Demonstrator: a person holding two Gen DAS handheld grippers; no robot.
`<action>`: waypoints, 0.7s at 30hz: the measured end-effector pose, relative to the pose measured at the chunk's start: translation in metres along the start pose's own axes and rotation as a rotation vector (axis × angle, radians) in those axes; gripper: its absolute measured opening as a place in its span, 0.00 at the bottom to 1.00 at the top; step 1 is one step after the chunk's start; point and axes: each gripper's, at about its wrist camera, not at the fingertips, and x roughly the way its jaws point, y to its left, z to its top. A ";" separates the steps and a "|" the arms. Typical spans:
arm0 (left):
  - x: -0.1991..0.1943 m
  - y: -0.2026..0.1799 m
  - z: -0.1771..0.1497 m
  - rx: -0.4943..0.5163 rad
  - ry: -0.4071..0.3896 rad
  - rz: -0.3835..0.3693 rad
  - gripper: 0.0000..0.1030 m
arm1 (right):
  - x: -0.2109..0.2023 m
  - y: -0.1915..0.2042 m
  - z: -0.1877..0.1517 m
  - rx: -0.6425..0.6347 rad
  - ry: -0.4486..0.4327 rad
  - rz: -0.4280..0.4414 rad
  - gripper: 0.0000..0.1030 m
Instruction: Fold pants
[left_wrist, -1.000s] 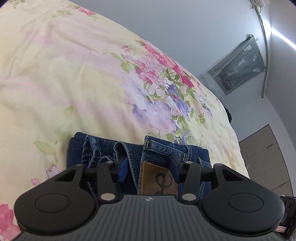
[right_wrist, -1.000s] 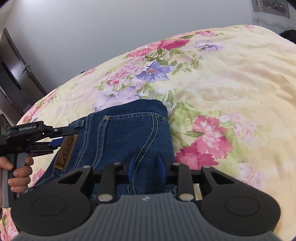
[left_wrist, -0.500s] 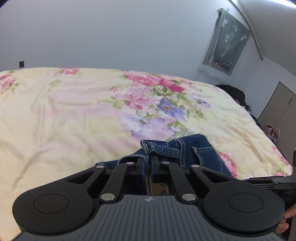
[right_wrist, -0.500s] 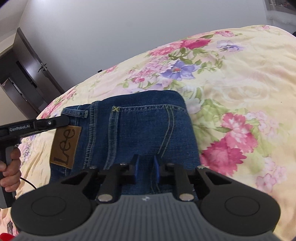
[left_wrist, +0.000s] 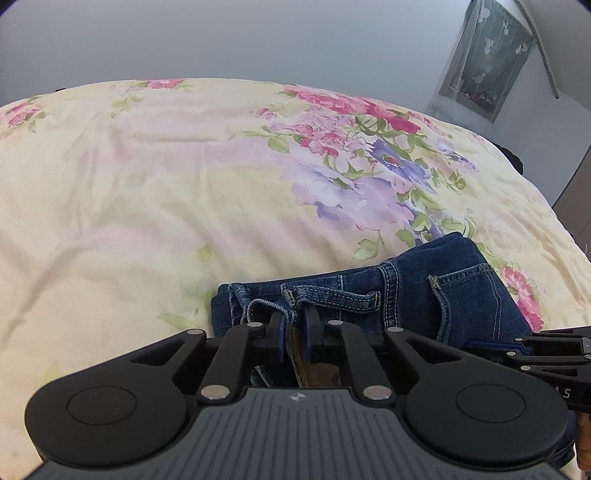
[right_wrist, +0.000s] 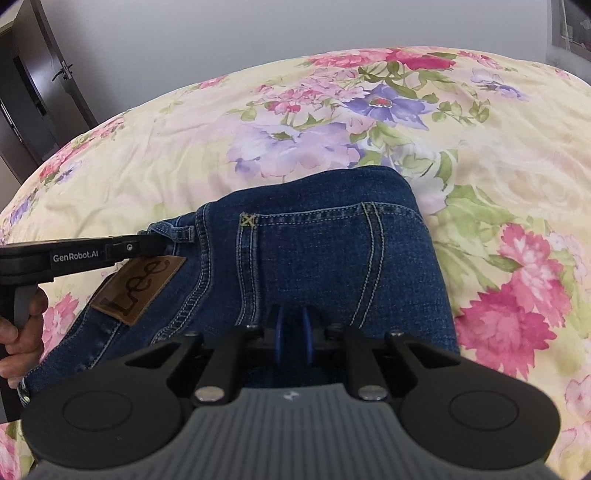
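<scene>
left wrist: left hand-held gripper (left_wrist: 293, 334) clamped on the waistband of the folded jeans (left_wrist: 424, 295) (brown patch between its fingers), which lie near-right on the floral bed (left_wrist: 147, 184) | right wrist: right hand-held gripper (right_wrist: 293, 334) pinched on the jeans' near edge; leather patch (right_wrist: 138, 290) at left

Bed (left_wrist: 155, 192) ahead of my left gripper (left_wrist: 293, 332) is bare & open. On my right side only the folded jeans (right_wrist: 314, 258) + right gripper (right_wrist: 293, 338) crowd the near edge.
</scene>
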 end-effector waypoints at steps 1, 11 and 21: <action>-0.006 -0.003 0.002 0.001 0.002 0.007 0.18 | -0.007 -0.002 0.001 0.015 -0.004 0.011 0.08; -0.102 -0.042 -0.048 0.121 -0.099 0.006 0.21 | -0.123 -0.034 -0.055 0.032 -0.187 -0.093 0.13; -0.067 -0.029 -0.097 0.051 0.027 0.047 0.18 | -0.099 -0.047 -0.142 0.210 -0.137 -0.123 0.14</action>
